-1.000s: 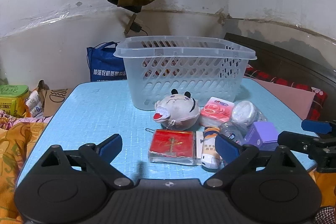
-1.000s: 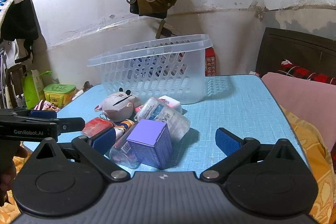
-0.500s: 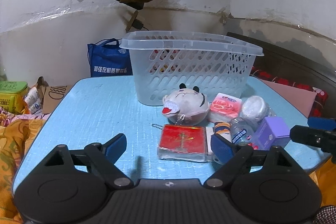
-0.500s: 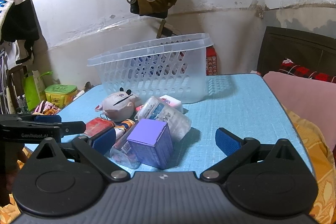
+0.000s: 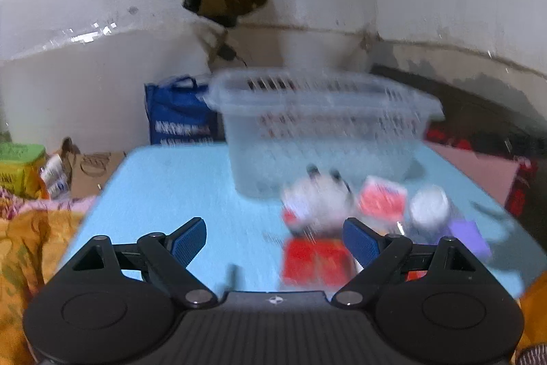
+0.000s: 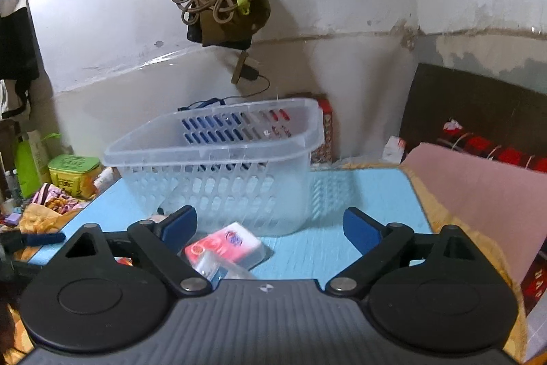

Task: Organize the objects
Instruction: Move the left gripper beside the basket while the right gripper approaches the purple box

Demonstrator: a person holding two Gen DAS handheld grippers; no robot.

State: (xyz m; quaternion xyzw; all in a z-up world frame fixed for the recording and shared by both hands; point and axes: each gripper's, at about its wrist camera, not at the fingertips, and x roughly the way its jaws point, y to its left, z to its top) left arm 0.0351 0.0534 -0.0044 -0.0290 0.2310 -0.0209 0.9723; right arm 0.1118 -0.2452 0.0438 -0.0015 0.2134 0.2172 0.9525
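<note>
A clear plastic basket (image 5: 324, 132) (image 6: 218, 173) stands at the back of the blue table (image 5: 177, 194). In front of it lie a white plush toy (image 5: 318, 200), a red packet (image 5: 314, 259), a pink soap box (image 5: 383, 199) (image 6: 225, 245), a clear jar (image 5: 429, 209) and a purple box (image 5: 470, 236). My left gripper (image 5: 275, 242) is open and empty, in front of the red packet; this view is blurred. My right gripper (image 6: 270, 223) is open and empty, above the soap box, near the basket's front wall.
A blue bag (image 5: 177, 122) stands behind the table. A green tin (image 6: 73, 171) and orange cloth (image 5: 30, 238) lie at the left. A pink cushion (image 6: 478, 190) and dark headboard (image 6: 478, 105) are at the right. Cords and a bag hang on the wall (image 6: 218, 2).
Both grippers have moved forward and up toward the basket. The purple box and jar have dropped out of the right wrist view. Both stay open and empty.
</note>
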